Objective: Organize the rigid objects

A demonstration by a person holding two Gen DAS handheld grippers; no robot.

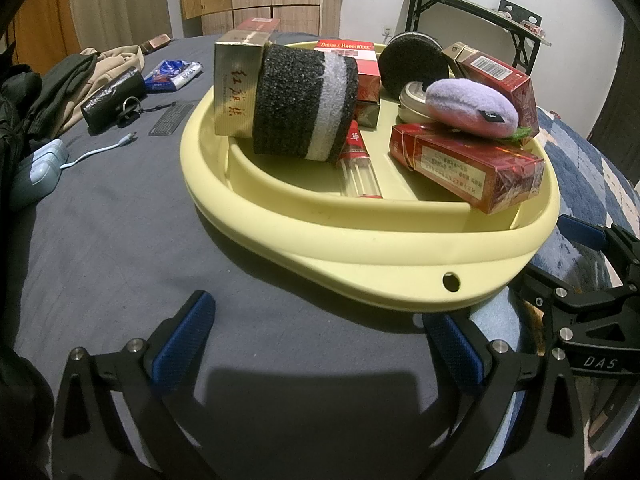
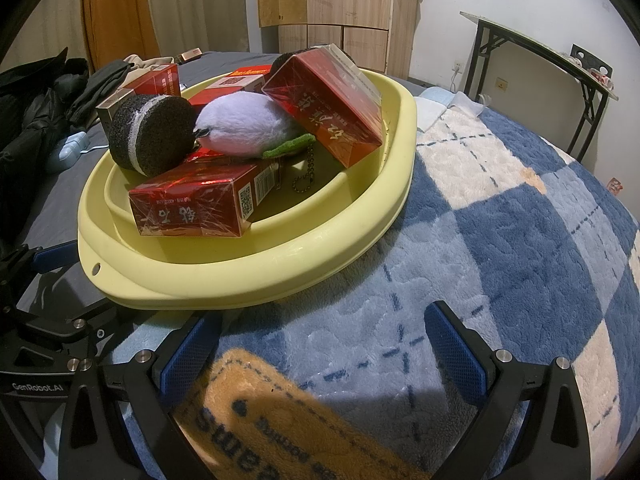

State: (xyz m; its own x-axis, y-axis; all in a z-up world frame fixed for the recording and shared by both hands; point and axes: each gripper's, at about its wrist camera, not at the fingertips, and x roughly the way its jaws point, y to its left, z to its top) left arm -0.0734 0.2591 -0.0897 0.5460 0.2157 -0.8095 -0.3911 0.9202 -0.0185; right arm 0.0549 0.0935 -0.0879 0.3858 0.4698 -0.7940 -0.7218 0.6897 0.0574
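Observation:
A pale yellow basin [image 1: 360, 240] sits on the bed and also shows in the right wrist view [image 2: 248, 268]. It holds several red cigarette boxes [image 1: 464, 168], a gold box [image 1: 236, 88], a black-and-white foam roll [image 1: 304, 104], a purple plush [image 1: 468, 106], a round tin [image 1: 412, 100] and a black disc [image 1: 412, 62]. My left gripper [image 1: 320, 344] is open and empty just in front of the basin's rim. My right gripper [image 2: 324, 344] is open and empty over the blue checked blanket [image 2: 500, 240], right of the basin.
Left of the basin on the grey sheet [image 1: 120, 240] lie clothes [image 1: 64, 88], a black pouch with keys [image 1: 114, 98], a blue packet [image 1: 172, 74], a light blue case with cable [image 1: 36, 176]. A folding table [image 2: 540, 60] stands by the wall.

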